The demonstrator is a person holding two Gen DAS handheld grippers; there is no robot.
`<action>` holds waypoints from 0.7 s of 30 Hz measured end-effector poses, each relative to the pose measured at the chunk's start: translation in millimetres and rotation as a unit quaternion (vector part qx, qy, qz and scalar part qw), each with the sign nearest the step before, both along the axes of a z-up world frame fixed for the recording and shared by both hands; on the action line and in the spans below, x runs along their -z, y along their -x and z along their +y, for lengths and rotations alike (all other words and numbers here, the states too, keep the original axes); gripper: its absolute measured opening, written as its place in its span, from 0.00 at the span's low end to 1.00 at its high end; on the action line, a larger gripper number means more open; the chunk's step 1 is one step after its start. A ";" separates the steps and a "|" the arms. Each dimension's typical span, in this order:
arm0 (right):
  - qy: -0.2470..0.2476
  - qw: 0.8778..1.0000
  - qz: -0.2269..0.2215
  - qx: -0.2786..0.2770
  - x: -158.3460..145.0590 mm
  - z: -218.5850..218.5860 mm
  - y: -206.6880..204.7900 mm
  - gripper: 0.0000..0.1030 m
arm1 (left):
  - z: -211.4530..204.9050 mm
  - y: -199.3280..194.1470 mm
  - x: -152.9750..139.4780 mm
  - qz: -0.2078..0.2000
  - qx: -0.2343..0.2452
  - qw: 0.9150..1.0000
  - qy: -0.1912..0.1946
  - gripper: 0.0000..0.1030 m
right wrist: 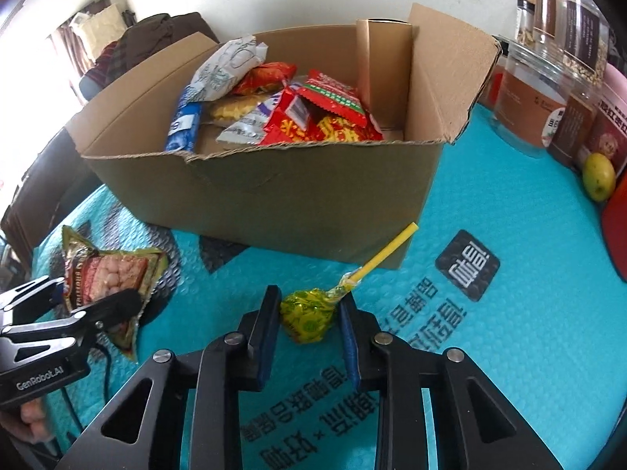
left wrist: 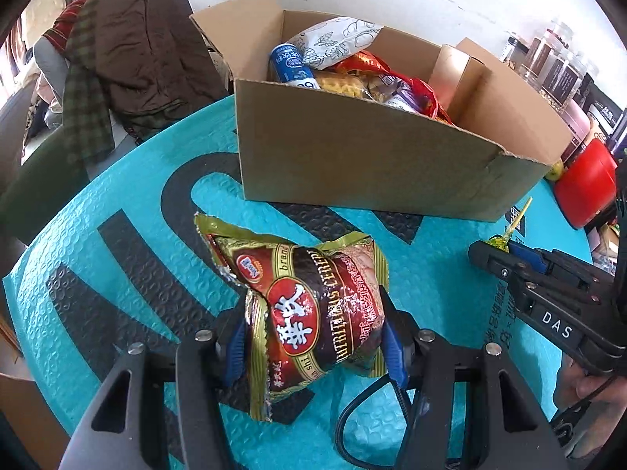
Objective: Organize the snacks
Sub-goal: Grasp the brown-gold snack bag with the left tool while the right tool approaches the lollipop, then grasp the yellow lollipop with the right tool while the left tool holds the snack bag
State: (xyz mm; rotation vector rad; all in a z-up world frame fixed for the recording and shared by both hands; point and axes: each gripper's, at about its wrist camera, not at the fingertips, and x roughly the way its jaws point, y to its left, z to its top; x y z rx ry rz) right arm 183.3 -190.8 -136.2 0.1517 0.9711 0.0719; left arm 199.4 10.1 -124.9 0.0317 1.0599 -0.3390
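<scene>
left gripper [left wrist: 313, 337] fingers grip 1 cereal bag [left wrist: 309, 309] | right gripper [right wrist: 309, 319] fingers grip 1 lollipop [right wrist: 307, 315]

The mat [right wrist: 509, 235] filling the lower frame is bright turquoise with an embossed bubble texture, broad black letter shapes and black print. The cardboard box [right wrist: 274, 188] at centre is plain brown. Inside it lie a white packet with grey line-drawn leaves [right wrist: 227, 66], a blue-and-white tube [right wrist: 184, 125], and red wrappers with yellow characters [right wrist: 325, 125]. The cereal bag [left wrist: 309, 313] at lower centre is olive-gold edged, dark red and brown, with white lettering. The lollipop [right wrist: 309, 315] wears a yellow-green wrapper on a yellow stick. Gripper pads [right wrist: 348, 344] are blue on black fingers. At the right edge sits a yellow-green fruit [right wrist: 598, 176].
</scene>
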 end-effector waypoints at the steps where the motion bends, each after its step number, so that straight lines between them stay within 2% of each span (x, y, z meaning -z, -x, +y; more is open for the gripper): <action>1: 0.002 1.000 -0.001 -0.001 -0.6 0.4 2.0 0.27 | 0.2 1.6 -0.5 0.000 0.001 1.000 0.000 0.54; 9: 0.009 1.000 -0.008 -0.020 -7.7 12.0 31.3 0.27 | 1.1 25.0 -4.3 0.005 0.012 1.000 0.001 0.54; 21: -0.003 0.999 0.003 -0.035 -4.6 24.9 84.9 0.27 | -0.4 68.1 -3.4 0.028 0.038 0.999 -0.006 0.54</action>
